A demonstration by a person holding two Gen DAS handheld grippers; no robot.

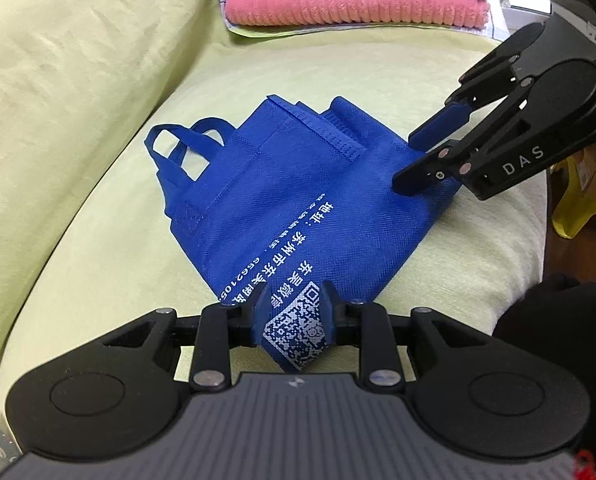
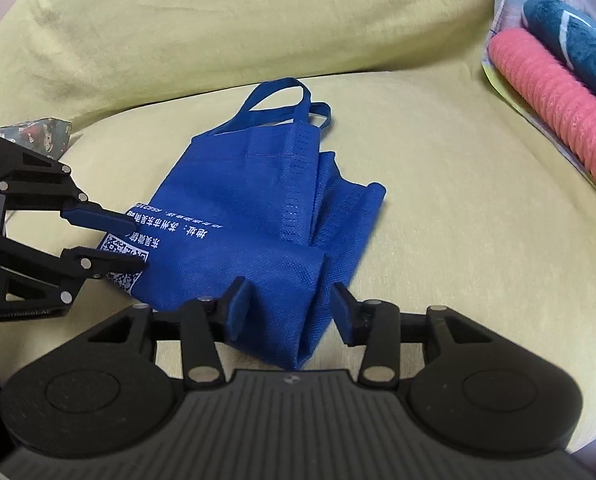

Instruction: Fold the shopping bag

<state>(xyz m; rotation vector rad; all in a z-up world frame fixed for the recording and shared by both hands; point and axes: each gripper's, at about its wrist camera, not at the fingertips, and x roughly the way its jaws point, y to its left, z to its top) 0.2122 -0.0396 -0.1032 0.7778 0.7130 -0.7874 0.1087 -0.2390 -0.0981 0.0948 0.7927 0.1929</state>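
Two fingers of left gripper (image 1: 289,308) seen pinching QR-printed corner of blue shopping bag (image 1: 281,200) in left wrist view; bag laid on yellow-green sofa cushion (image 1: 97,260), partly folded, handles (image 1: 177,148) flat at far end.

Right wrist view: right gripper (image 2: 287,308) fingers spread, bag's near folded corner between them, not pressed. Further folds judged outstanding; bundle loose, uneven.

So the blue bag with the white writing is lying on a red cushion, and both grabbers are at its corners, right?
Not quite. The cushion under the blue bag is pale yellow-green, not red; the right wrist view shows it well. The only reddish thing is a pink towel in the stack behind. The rest holds: the left gripper and the right gripper are each at a corner of the bag.
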